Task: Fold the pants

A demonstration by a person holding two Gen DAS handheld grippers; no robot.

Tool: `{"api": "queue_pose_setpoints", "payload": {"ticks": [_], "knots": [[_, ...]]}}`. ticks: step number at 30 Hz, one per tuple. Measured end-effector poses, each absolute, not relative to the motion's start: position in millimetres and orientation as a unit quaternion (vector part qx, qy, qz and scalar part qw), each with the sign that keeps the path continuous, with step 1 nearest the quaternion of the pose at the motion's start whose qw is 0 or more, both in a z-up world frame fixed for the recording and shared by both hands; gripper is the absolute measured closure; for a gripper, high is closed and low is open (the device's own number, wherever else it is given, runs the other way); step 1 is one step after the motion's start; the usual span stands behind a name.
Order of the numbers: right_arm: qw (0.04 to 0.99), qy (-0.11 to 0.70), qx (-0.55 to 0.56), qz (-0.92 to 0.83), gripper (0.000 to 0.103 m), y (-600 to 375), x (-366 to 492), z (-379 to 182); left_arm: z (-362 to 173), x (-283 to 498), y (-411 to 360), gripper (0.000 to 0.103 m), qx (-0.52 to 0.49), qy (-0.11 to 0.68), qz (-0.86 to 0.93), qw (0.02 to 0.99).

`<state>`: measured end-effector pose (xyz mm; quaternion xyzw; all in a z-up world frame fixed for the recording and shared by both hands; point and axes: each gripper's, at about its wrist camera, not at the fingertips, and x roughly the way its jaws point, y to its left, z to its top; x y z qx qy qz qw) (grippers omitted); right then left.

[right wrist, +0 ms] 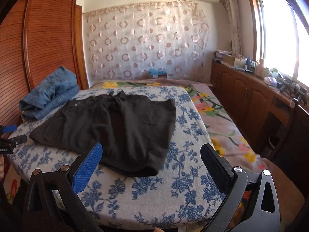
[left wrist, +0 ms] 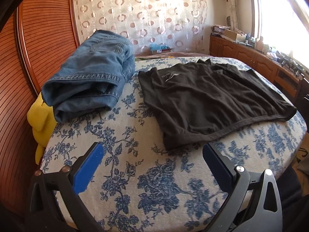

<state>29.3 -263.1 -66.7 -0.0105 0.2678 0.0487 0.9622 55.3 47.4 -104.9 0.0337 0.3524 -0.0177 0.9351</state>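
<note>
Black pants (left wrist: 208, 98) (right wrist: 117, 127) lie spread flat on a blue-flowered cloth (left wrist: 146, 183) (right wrist: 173, 191) that covers the bed. A small white logo shows near their far left corner. My left gripper (left wrist: 152, 152) hovers open just short of the pants' near hem, with nothing between its blue pads (left wrist: 88, 168). My right gripper (right wrist: 150, 152) is open too, above the pants' near right corner, its left pad (right wrist: 87, 168) over the black fabric. The left gripper's tip (right wrist: 9, 133) shows at the left edge of the right wrist view.
Folded blue jeans (left wrist: 90, 73) (right wrist: 50, 92) sit at the far left on something yellow (left wrist: 40, 119). A slatted wooden wardrobe (right wrist: 48, 36) stands close on the left. A flowered blanket (right wrist: 218, 119) lies right of the cloth, and a cluttered wooden cabinet (right wrist: 251, 96) runs under the window.
</note>
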Motion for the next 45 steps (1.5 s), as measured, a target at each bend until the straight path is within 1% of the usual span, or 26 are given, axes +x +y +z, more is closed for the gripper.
{"api": "queue_pose_setpoints", "payload": {"ticks": [5, 8, 10, 12, 19, 21, 22, 23, 24, 26, 28, 29, 30, 31, 32, 33, 34, 35, 36, 37, 38, 40, 45], "knots": [[0.957, 0.286, -0.017, 0.048, 0.000, -267, 33, -80, -114, 61, 55, 0.002, 0.038, 0.361, -0.014, 0.932], [0.954, 0.295, -0.021, 0.047, 0.001, -269, 34, -87, -119, 66, 57, 0.008, 0.043, 0.370, -0.015, 0.928], [0.952, 0.301, -0.023, 0.047, 0.001, -270, 35, -90, -122, 69, 57, 0.014, 0.047, 0.375, -0.018, 0.925], [0.950, 0.307, -0.031, 0.045, 0.003, -270, 37, -94, -124, 71, 56, 0.016, 0.049, 0.379, -0.021, 0.924], [0.940, 0.333, -0.057, 0.031, 0.009, -273, 42, -105, -125, 76, 53, 0.017, 0.051, 0.379, -0.027, 0.924], [0.939, 0.338, -0.062, 0.028, 0.015, -273, 45, -106, -124, 77, 53, 0.018, 0.052, 0.379, -0.028, 0.923], [0.938, 0.339, -0.063, 0.026, 0.016, -274, 46, -107, -124, 78, 52, 0.020, 0.053, 0.380, -0.027, 0.923], [0.939, 0.338, -0.062, 0.028, 0.020, -275, 48, -107, -124, 79, 53, 0.024, 0.052, 0.380, -0.027, 0.923], [0.939, 0.338, -0.062, 0.030, 0.028, -275, 48, -107, -124, 80, 53, 0.028, 0.050, 0.380, -0.028, 0.923], [0.939, 0.337, -0.064, 0.030, 0.036, -275, 50, -108, -124, 81, 54, 0.032, 0.045, 0.380, -0.032, 0.923], [0.939, 0.337, -0.062, 0.033, 0.044, -274, 51, -108, -124, 81, 53, 0.041, 0.041, 0.379, -0.039, 0.924], [0.939, 0.338, -0.059, 0.036, 0.051, -275, 51, -108, -124, 80, 53, 0.044, 0.037, 0.379, -0.044, 0.924], [0.938, 0.340, -0.054, 0.039, 0.059, -275, 51, -108, -123, 80, 53, 0.051, 0.033, 0.378, -0.049, 0.924], [0.938, 0.341, -0.050, 0.044, 0.062, -276, 51, -108, -123, 80, 53, 0.058, 0.028, 0.379, -0.054, 0.924], [0.938, 0.340, -0.046, 0.049, 0.069, -276, 51, -108, -123, 79, 52, 0.062, 0.024, 0.378, -0.059, 0.924], [0.938, 0.340, -0.045, 0.051, 0.074, -274, 52, -108, -122, 78, 52, 0.069, 0.022, 0.376, -0.064, 0.924], [0.938, 0.339, -0.044, 0.055, 0.077, -274, 51, -108, -121, 77, 51, 0.076, 0.022, 0.375, -0.066, 0.924], [0.938, 0.339, -0.043, 0.060, 0.085, -272, 52, -107, -120, 76, 50, 0.079, 0.020, 0.373, -0.071, 0.925], [0.937, 0.340, -0.042, 0.065, 0.090, -271, 52, -107, -119, 74, 49, 0.086, 0.021, 0.371, -0.073, 0.926], [0.937, 0.339, -0.041, 0.068, 0.090, -271, 51, -107, -118, 73, 48, 0.091, 0.023, 0.369, -0.071, 0.926], [0.937, 0.339, -0.039, 0.071, 0.094, -271, 51, -107, -118, 73, 48, 0.093, 0.024, 0.369, -0.070, 0.926], [0.937, 0.339, -0.037, 0.076, 0.095, -270, 50, -107, -116, 70, 47, 0.098, 0.021, 0.369, -0.077, 0.926], [0.939, 0.331, -0.030, 0.085, 0.098, -271, 45, -101, -103, 59, 48, 0.100, 0.011, 0.357, -0.086, 0.930]]}}
